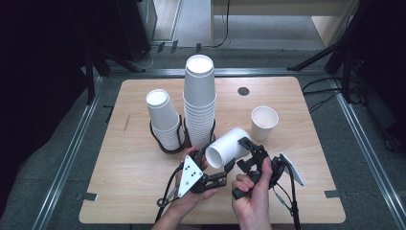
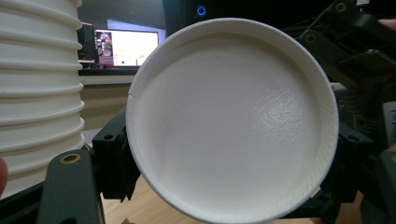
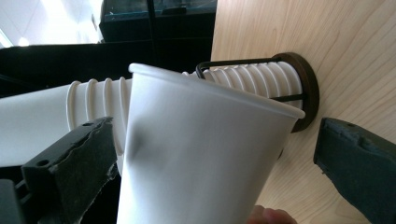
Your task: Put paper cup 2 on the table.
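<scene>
You are working in what looks like a recording lab: a pale wooden table [image 1: 143, 191] stands on grey carpet, ringed by metal floor rails [image 1: 67, 158] and black tripod legs [image 1: 316, 60], with a lit computer monitor [image 2: 126, 46] behind.

Even overhead light, dark surroundings (the gripper views slightly soft), faint shadows.

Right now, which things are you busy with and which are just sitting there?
In use:
white paper cup lying sideways
left gripper
right gripper

Just sitting:
tall stack of white paper cups
shorter stack of white paper cups in a dark wire holder
single upright white paper cup
</scene>
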Tool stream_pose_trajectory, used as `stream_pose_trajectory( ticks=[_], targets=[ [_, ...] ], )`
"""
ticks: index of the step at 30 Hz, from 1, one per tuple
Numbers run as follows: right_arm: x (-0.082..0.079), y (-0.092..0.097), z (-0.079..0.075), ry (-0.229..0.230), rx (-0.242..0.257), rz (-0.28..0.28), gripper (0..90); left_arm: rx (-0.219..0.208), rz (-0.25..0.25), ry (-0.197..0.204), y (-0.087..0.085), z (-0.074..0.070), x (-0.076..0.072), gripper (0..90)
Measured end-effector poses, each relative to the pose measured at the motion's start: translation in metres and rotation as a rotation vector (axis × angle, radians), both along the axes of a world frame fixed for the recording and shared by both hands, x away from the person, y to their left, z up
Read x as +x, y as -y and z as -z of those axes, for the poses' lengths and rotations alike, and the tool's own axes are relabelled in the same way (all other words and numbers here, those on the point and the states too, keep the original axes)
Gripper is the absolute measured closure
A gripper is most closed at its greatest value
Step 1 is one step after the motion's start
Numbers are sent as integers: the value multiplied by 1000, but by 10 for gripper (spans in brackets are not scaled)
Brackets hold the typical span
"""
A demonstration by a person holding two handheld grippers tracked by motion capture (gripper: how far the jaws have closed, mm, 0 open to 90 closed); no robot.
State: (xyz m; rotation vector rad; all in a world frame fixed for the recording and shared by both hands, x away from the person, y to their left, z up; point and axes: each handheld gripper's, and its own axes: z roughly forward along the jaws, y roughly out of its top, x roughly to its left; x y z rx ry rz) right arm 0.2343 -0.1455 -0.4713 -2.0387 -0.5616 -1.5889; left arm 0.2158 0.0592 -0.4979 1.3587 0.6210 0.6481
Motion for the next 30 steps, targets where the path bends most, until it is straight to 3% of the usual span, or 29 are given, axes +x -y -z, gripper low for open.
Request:
stream_pose_trajectory(
  ticks=[11,12,16,19,23,26,27,30],
  targets=[
    [14,-2,13,-16,120,-51,0,16,30,-3,1,1,-2,225],
    [16,-3,15,-10,146,-63,20,26,29,0,2,1,-3,226],
    [16,-3,18,-8,172,-68,99,33,38,-2,0,2,-2,219],
    [14,-3,20,15,164,-53,125,37,53,-9,-1,1,-1,206],
    [13,-2,19,24,127,-25,142,41,68,-77,-4,0,0,200],
    [14,1,19,32,117,-8,146,45,73,-90,-6,-1,0,170],
    [14,3,19,53,84,19,148,45,79,-102,-8,-2,1,141],
    [14,9,15,88,44,64,151,38,84,-121,-11,-4,2,132]
  ],
)
